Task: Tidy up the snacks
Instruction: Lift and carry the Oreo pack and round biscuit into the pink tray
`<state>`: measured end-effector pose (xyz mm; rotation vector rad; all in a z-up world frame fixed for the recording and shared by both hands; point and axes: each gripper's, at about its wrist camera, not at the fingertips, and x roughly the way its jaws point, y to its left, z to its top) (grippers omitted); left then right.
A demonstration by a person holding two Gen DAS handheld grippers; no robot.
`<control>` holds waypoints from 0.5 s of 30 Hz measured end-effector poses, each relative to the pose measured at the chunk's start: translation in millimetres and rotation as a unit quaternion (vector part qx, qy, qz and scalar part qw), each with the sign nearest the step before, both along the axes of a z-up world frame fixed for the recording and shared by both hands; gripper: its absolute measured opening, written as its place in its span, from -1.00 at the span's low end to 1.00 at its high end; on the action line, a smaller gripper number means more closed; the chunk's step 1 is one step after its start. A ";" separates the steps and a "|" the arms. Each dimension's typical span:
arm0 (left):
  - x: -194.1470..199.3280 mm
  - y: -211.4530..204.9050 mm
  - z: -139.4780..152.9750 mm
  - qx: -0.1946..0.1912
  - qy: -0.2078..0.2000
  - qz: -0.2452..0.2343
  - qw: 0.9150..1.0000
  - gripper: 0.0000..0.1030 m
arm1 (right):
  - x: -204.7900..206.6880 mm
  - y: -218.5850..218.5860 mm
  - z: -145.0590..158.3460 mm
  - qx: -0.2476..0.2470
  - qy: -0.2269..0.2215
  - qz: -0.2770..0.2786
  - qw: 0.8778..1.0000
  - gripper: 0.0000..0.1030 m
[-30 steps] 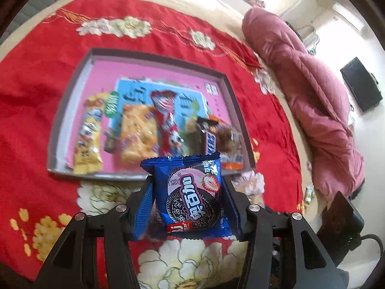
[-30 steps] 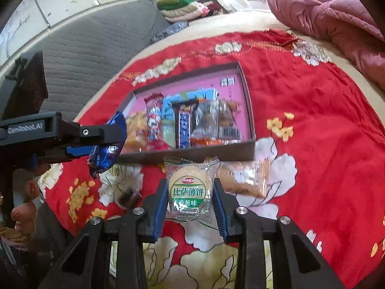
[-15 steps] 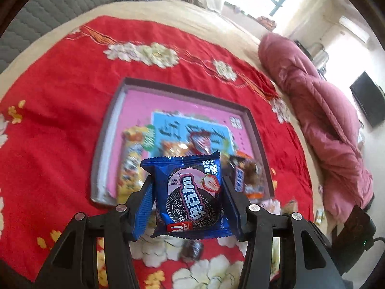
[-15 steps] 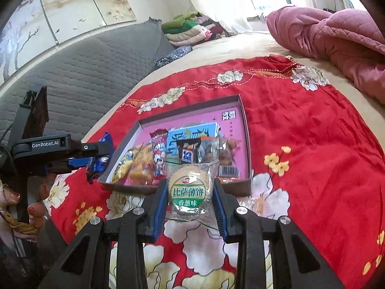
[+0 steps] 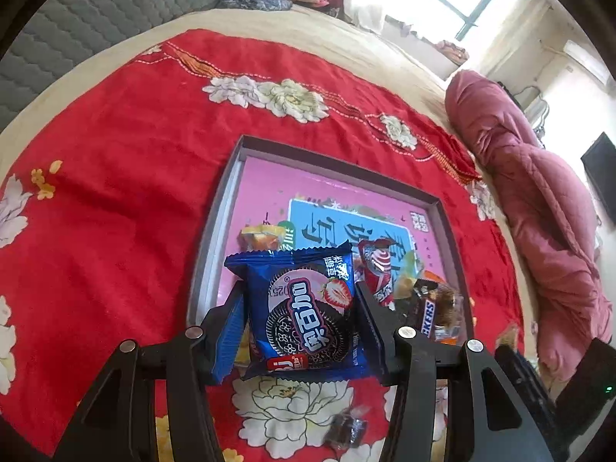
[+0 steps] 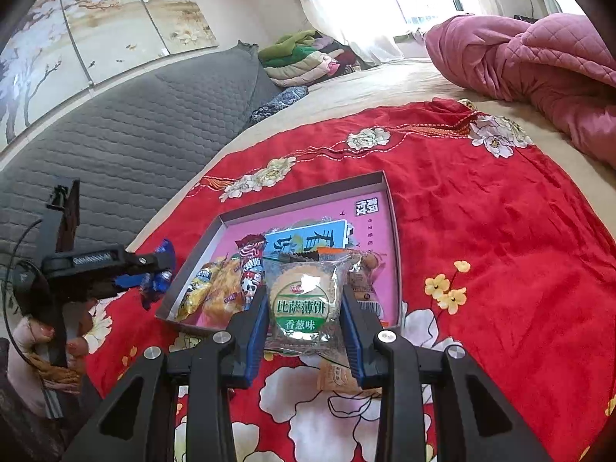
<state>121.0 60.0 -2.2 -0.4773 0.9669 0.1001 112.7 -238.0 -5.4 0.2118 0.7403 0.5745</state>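
Observation:
My left gripper (image 5: 300,315) is shut on a blue sandwich-cookie pack (image 5: 304,308) and holds it above the near left edge of the pink-lined tray (image 5: 261,188). My right gripper (image 6: 304,308) is shut on a clear pack with a green-labelled round biscuit (image 6: 302,304), above the near edge of the same tray (image 6: 304,202). Several snacks lie in the tray's near half: a yellow pack (image 6: 196,288), a red-white stick (image 6: 252,269) and a chocolate bar (image 5: 425,315). The left gripper (image 6: 154,269) also shows in the right wrist view, left of the tray.
The tray lies on a red flowered cloth (image 5: 115,177) on a bed. A dark wrapped candy (image 5: 344,425) and an orange snack pack (image 6: 338,377) lie on the cloth before the tray. A pink quilt (image 6: 539,57) lies at the far right, a grey headboard (image 6: 134,127) to the left.
Both grippers have risen and tilted up with their packs still held, so the tray looks smaller and farther off. The left gripper has drifted left relative to the tray.

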 end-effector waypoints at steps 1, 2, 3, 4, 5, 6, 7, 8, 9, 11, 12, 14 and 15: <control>0.5 -1.5 -1.1 0.002 0.001 -0.001 1.000 0.08 | 0.6 0.5 0.6 0.002 -0.002 0.002 1.000 -0.31; 2.3 -4.3 -3.3 0.009 0.003 -0.004 1.000 0.08 | 1.5 0.9 0.9 0.002 -0.003 0.002 1.000 -0.31; 3.2 -5.5 -4.4 0.013 0.004 -0.006 1.000 0.08 | 2.6 1.3 1.0 0.001 -0.004 0.002 1.000 -0.31; 4.2 -7.5 -5.3 0.018 0.005 -0.009 1.000 0.08 | 4.0 2.1 0.9 0.001 -0.005 0.002 1.000 -0.31; 5.4 -10.5 -6.2 0.025 0.004 -0.011 1.000 0.08 | 5.9 2.9 0.5 0.002 -0.004 0.003 1.000 -0.31; 6.6 -11.8 -6.6 0.030 0.004 -0.013 0.999 0.08 | 7.6 3.9 0.2 0.002 -0.005 0.003 1.000 -0.31; 7.8 -14.2 -6.9 0.037 0.005 -0.014 0.999 0.08 | 8.8 5.0 -0.1 0.001 -0.005 0.005 1.000 -0.31; 8.7 -16.7 -7.4 0.043 0.005 -0.016 0.999 0.08 | 9.8 6.4 -0.4 -0.001 -0.007 0.004 1.000 -0.31; 9.5 -18.8 -7.8 0.047 0.004 -0.018 0.999 0.08 | 11.0 7.7 -0.6 -0.002 -0.009 0.005 1.000 -0.31; 11.7 -22.0 -9.3 0.060 0.005 -0.020 0.998 0.08 | 13.9 11.8 -1.0 -0.005 -0.010 0.008 1.000 -0.31; 12.0 -23.1 -9.8 0.064 0.006 -0.021 0.998 0.08 | 15.1 13.5 -1.4 -0.007 -0.012 0.010 1.000 -0.31; 12.8 -24.0 -11.9 0.071 0.008 -0.021 0.997 0.08 | 18.3 16.9 -2.4 -0.009 -0.014 0.013 1.000 -0.31; 13.1 -24.5 -13.1 0.075 0.010 -0.022 0.997 0.08 | 19.6 18.0 -2.7 -0.010 -0.014 0.014 1.000 -0.31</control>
